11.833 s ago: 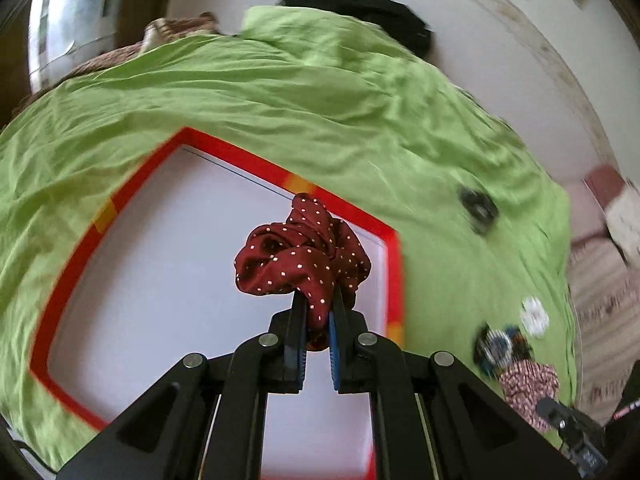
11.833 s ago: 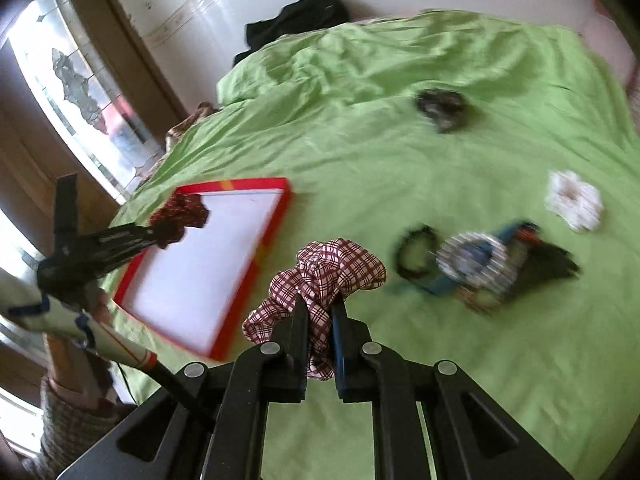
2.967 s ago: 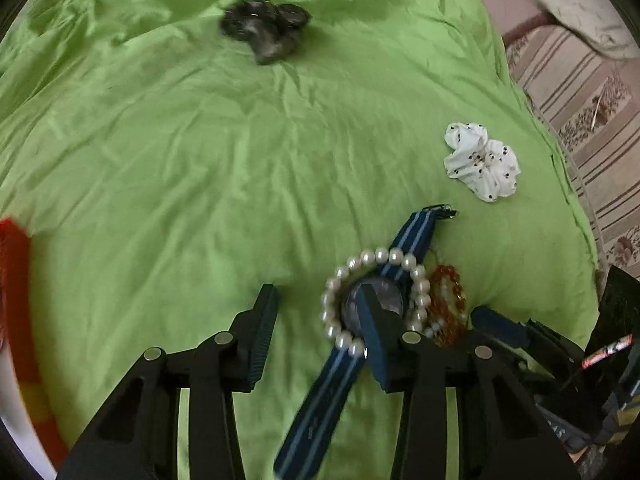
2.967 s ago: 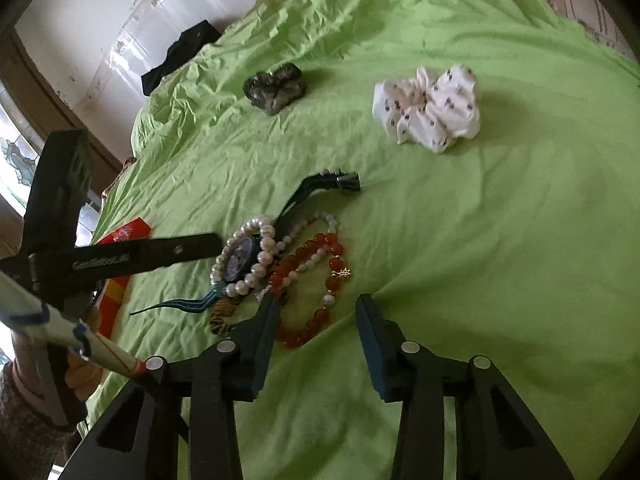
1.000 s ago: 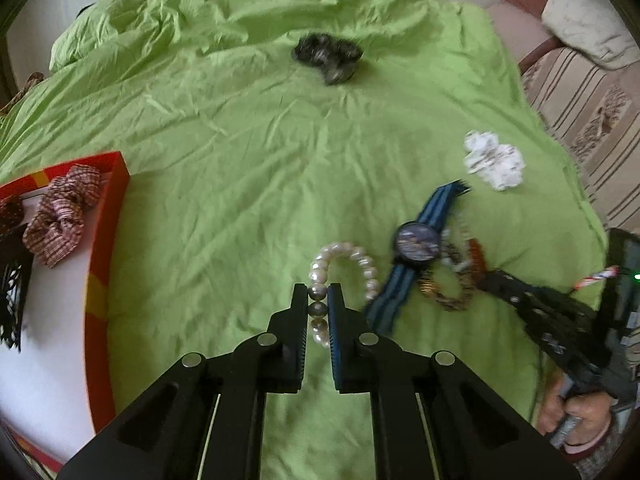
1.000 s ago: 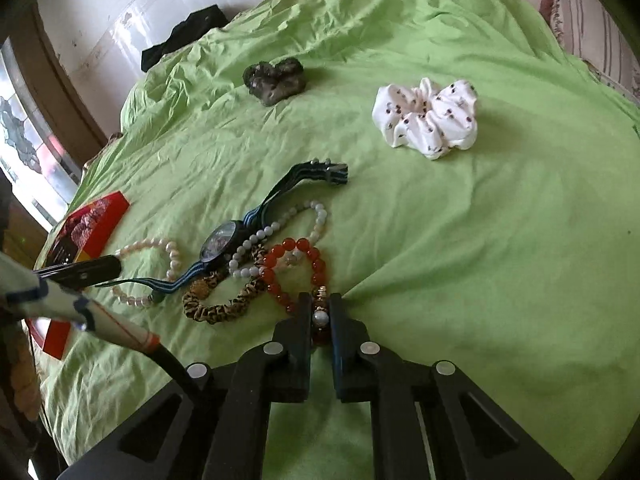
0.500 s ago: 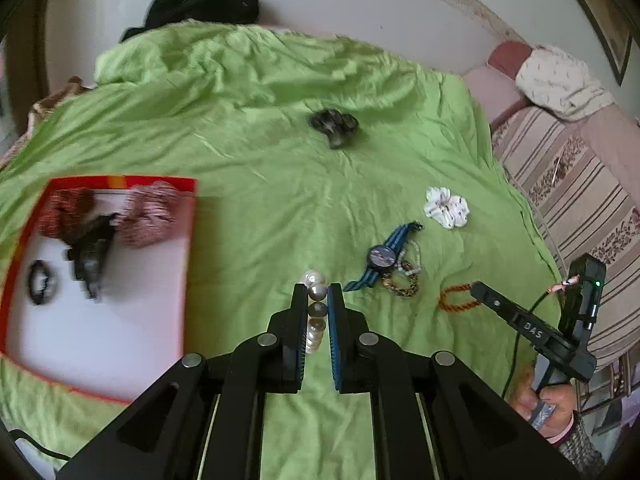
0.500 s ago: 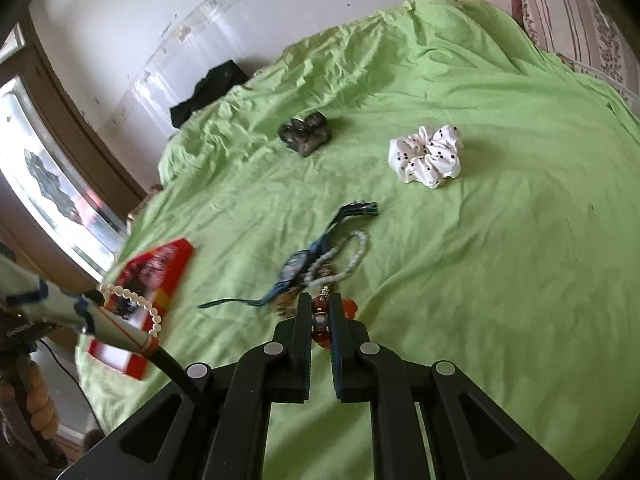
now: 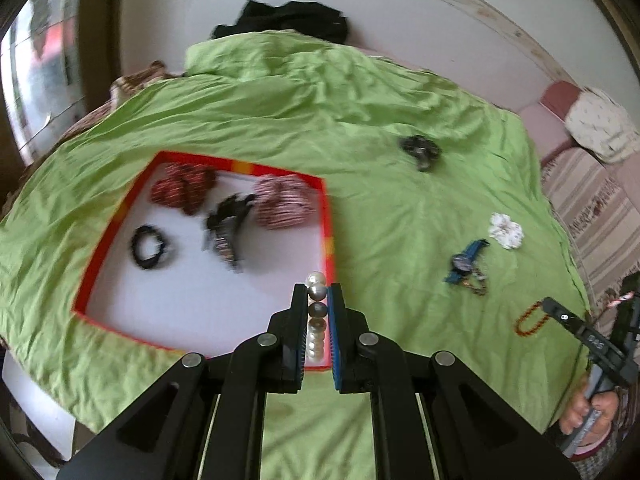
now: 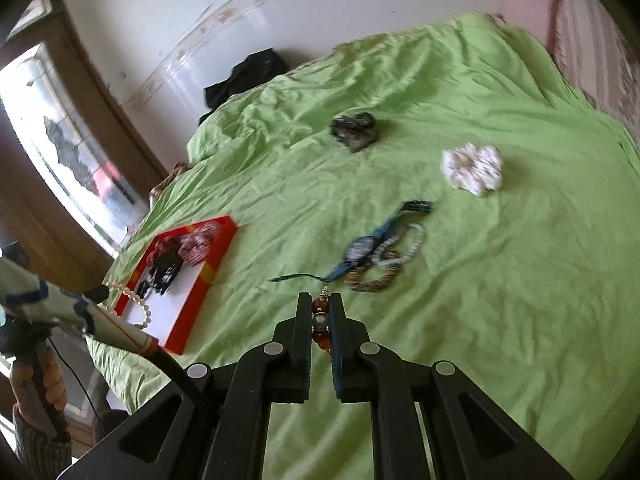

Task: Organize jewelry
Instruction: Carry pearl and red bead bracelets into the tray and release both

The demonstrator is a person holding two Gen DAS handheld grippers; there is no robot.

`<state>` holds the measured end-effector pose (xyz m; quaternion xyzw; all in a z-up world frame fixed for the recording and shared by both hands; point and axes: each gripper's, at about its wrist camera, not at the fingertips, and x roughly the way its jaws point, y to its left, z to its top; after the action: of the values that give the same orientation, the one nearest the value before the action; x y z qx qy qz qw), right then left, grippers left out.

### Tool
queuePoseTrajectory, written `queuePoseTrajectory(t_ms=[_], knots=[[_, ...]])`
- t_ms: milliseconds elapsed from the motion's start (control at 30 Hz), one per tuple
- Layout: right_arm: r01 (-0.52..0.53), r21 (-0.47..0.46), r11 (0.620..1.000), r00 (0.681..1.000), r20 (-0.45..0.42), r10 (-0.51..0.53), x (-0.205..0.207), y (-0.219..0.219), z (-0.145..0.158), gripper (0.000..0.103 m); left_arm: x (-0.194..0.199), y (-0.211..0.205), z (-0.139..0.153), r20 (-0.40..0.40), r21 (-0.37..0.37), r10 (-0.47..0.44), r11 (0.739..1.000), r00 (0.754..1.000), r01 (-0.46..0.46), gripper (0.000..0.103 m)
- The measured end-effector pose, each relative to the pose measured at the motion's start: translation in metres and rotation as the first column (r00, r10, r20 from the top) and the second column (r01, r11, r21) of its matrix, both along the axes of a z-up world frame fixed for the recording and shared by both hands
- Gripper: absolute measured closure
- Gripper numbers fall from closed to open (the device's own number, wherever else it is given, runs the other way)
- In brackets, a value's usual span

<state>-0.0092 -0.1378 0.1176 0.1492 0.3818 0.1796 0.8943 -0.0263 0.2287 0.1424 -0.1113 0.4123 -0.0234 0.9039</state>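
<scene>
Both hands are loaded here. Left gripper [image 9: 318,300] is clamped on the pearls [image 9: 316,286] – a few beads pinched between the pads, the rest of the loop dangling over the tray's [image 9: 327,216] near edge. Right gripper [image 10: 321,312] is clenched on the red beads [image 10: 320,334], hanging above the bed [image 10: 500,280]. Watch [image 10: 362,248] and a couple of bracelets sit mid-bed, white scrunchie [image 10: 472,170] further toward the far side. I'd guess these strands are light and floppy and the beads slick and round – so they'll swing and could pop out of a pinch. Grabbing across the string between two beads seems safer to me.
</scene>
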Motion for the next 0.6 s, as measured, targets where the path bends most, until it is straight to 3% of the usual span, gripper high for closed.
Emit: queuePoseTrajectory(t_ms=[367, 600], knots=[[-0.191, -0.139, 0.972, 0.980, 0.021, 0.195, 0.011, 0.121, 0.023, 0.094, 0.013, 0.085, -0.040, -0.074, -0.005, 0.123, 0.992, 0.990, -0.123, 0.094], [-0.343, -0.178, 0.923, 0.936, 0.016, 0.351, 0.026, 0.224, 0.029, 0.094, 0.022, 0.136, -0.067, -0.133, -0.041, 0.218, 0.974, 0.967, -0.225, 0.094]])
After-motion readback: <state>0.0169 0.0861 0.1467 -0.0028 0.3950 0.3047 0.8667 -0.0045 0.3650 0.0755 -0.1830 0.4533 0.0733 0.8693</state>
